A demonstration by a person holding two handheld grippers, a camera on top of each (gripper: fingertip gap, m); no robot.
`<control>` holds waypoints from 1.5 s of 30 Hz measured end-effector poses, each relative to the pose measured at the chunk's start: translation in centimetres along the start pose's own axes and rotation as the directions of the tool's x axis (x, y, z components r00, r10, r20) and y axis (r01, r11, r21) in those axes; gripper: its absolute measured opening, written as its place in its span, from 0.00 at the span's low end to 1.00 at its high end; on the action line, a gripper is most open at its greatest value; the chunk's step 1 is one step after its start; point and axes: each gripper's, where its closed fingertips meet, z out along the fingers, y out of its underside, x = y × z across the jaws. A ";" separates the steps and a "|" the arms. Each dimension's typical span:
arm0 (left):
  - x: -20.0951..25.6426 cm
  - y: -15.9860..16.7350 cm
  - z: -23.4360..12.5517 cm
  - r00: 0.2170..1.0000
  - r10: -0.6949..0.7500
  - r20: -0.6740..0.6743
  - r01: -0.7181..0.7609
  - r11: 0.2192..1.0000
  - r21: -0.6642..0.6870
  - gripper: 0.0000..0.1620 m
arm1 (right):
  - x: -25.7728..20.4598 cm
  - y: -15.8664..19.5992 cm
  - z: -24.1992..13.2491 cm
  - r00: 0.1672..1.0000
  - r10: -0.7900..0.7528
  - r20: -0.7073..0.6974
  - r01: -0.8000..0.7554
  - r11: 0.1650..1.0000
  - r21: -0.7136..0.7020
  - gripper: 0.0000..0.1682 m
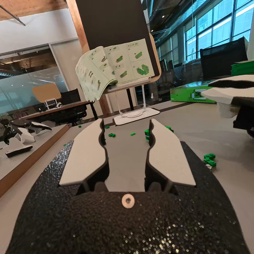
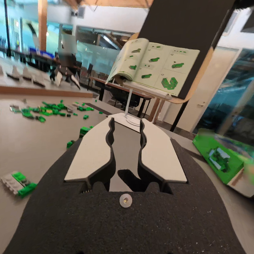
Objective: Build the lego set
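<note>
My left gripper (image 1: 126,121) is open and empty, low over the grey table. Loose green bricks (image 1: 112,135) lie just beyond its fingertips, and a stacked green brick piece (image 1: 146,134) sits behind its right finger. A small green cluster (image 1: 209,159) lies to its right. My right gripper (image 2: 127,121) is open and empty, above the table, and shows at the right edge of the left wrist view (image 1: 232,88). A pile of green bricks (image 2: 52,108) lies far left of it. A grey and green built piece (image 2: 17,183) lies near left. The open instruction booklet (image 1: 121,64) (image 2: 154,66) rests on a stand.
The white stand base (image 1: 137,114) (image 2: 123,118) sits at the table's far edge. A green set box (image 1: 192,94) (image 2: 219,158) lies on the right. A raised wooden-edged platform (image 1: 34,151) with spare gripper fingers (image 1: 26,136) stands to the left.
</note>
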 end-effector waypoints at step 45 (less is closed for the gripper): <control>-3.4 3.5 14.8 0.992 0.049 0.112 -0.050 0.999 0.009 0.26 | 6.0 4.1 8.1 0.930 -0.205 -0.305 0.161 0.973 -0.164 0.15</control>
